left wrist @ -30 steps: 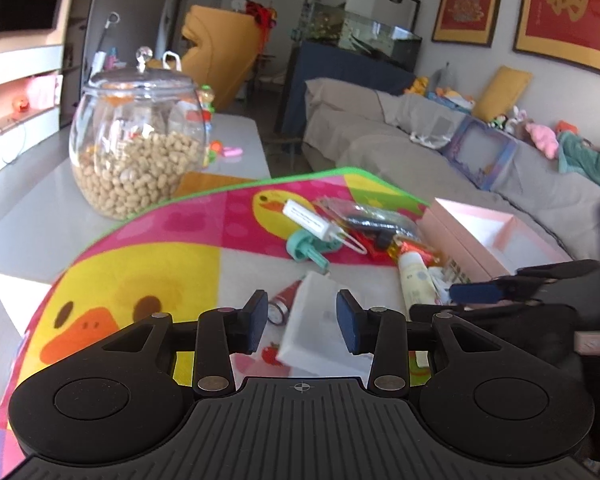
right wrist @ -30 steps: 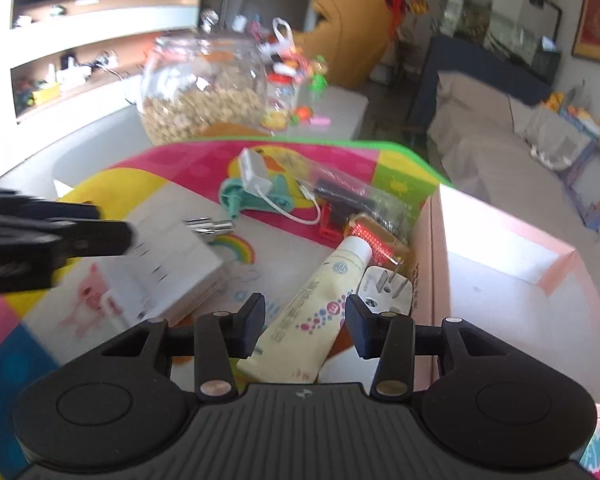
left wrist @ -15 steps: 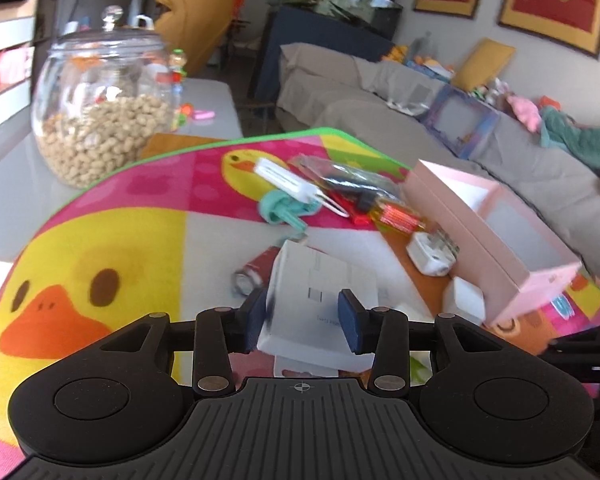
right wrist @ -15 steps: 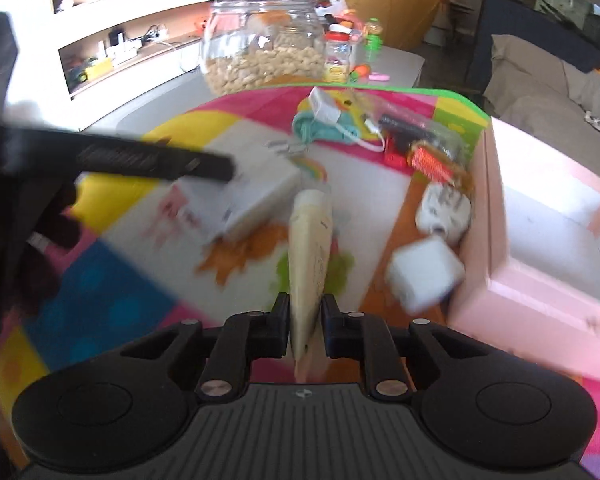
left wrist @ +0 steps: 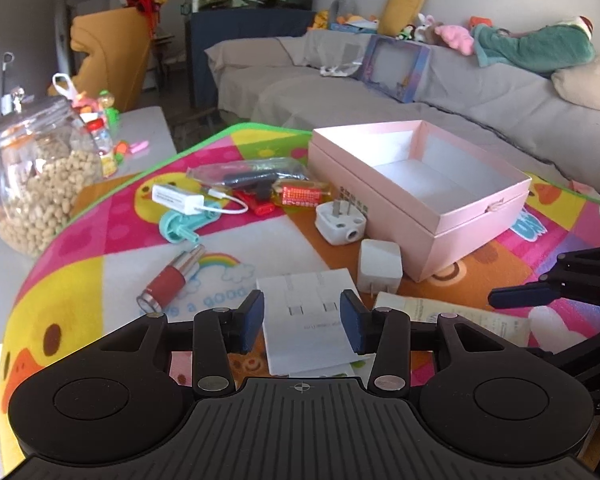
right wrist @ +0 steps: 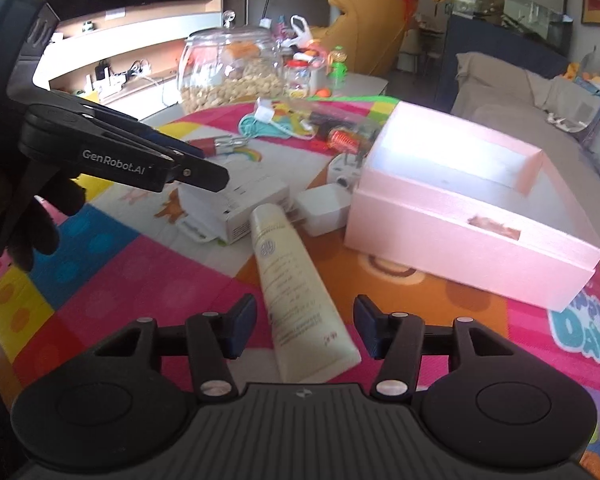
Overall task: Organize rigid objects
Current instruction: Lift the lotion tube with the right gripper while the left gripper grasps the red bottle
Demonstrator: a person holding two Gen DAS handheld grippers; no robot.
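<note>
My left gripper (left wrist: 302, 322) is open, its jaws on either side of a white carton (left wrist: 308, 316) that lies on the colourful mat. My right gripper (right wrist: 305, 326) is open over a cream tube (right wrist: 296, 292) lying flat on the mat between its jaws. An open pink box (left wrist: 416, 188) stands empty on the right; it also shows in the right wrist view (right wrist: 464, 204). A white cube charger (left wrist: 380, 266), a white plug (left wrist: 340, 222), a red lipstick (left wrist: 172, 280), a teal item with a white adapter (left wrist: 178, 204) and a clear bag (left wrist: 256, 176) lie around.
A glass jar of nuts (left wrist: 32, 176) stands at the mat's far left, with small bottles (left wrist: 102, 136) behind. A grey sofa (left wrist: 440, 92) runs behind the table. The left gripper (right wrist: 112, 152) reaches in from the left in the right wrist view.
My right gripper has opened and the cream tube now lies on the mat nearer the front. My left gripper has swung right and stays open around the white carton.
</note>
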